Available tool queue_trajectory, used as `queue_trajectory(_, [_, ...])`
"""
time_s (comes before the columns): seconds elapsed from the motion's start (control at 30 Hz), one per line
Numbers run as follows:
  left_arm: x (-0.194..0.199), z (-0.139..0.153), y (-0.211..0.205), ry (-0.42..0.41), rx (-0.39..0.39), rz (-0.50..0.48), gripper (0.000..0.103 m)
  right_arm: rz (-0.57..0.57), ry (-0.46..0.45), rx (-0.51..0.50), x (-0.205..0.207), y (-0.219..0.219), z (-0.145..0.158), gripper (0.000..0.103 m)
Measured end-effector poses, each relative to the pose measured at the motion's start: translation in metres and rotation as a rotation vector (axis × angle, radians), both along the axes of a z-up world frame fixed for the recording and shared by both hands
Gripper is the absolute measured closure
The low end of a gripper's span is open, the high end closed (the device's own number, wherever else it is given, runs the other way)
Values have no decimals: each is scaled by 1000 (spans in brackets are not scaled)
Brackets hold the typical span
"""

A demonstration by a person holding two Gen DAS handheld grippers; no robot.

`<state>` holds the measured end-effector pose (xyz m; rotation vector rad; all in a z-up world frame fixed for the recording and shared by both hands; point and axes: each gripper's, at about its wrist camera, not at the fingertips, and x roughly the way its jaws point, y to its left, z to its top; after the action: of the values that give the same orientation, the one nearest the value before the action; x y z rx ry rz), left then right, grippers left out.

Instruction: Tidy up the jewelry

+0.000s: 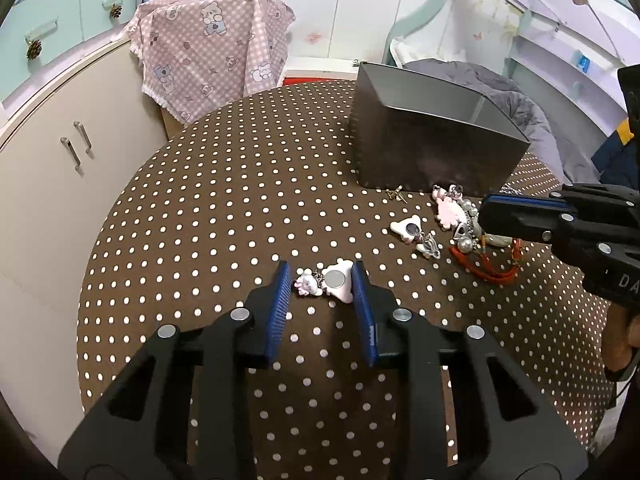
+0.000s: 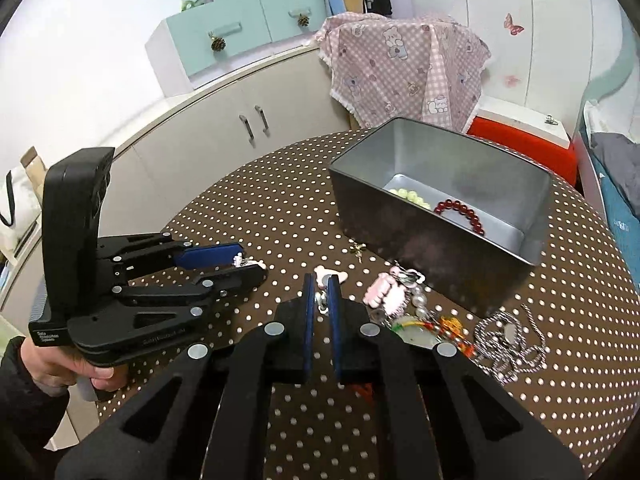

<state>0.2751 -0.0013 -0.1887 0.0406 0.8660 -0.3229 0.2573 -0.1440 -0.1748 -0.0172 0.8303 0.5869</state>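
My left gripper [image 1: 319, 280] is open around a pink-and-white charm keychain [image 1: 326, 283] lying on the dotted tablecloth; its pads stand on either side, and the right pad is close to the charm. My right gripper [image 2: 321, 296] has a narrow gap with a small white-pink charm [image 2: 329, 274] just at its fingertips; whether it grips is unclear. The grey metal tin [image 2: 420, 240] stands open behind, holding a red bead bracelet [image 2: 460, 210] and a pale green bead bracelet [image 2: 408, 196]. A heap of jewelry [image 1: 460, 224] lies in front of the tin.
A silver chain [image 2: 508, 340] lies right of the heap. A small gold piece [image 1: 397, 194] lies by the tin's front wall. The round table [image 1: 200, 220] is near a white cabinet [image 1: 60, 184]; a pink checked cloth [image 1: 212, 52] hangs behind.
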Motion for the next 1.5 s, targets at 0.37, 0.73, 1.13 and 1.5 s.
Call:
queue_trajectory(0.37, [-12,0,4,1,12,34,72,18,39,-109,23,33,-32,85])
queue_trajectory(0.73, [-13,29,10,-49,-36,32,72,14,-30,-12,5,8,1,90])
queue_trajectory(1.13, [7,111,-14,-214,-84,-45,72,-78,-222,124,5,-67,110,90])
queue_trajectory(1.5, [64,127,-57,-189,-91,-95,71,-129,-161,154,51,-81,109,90])
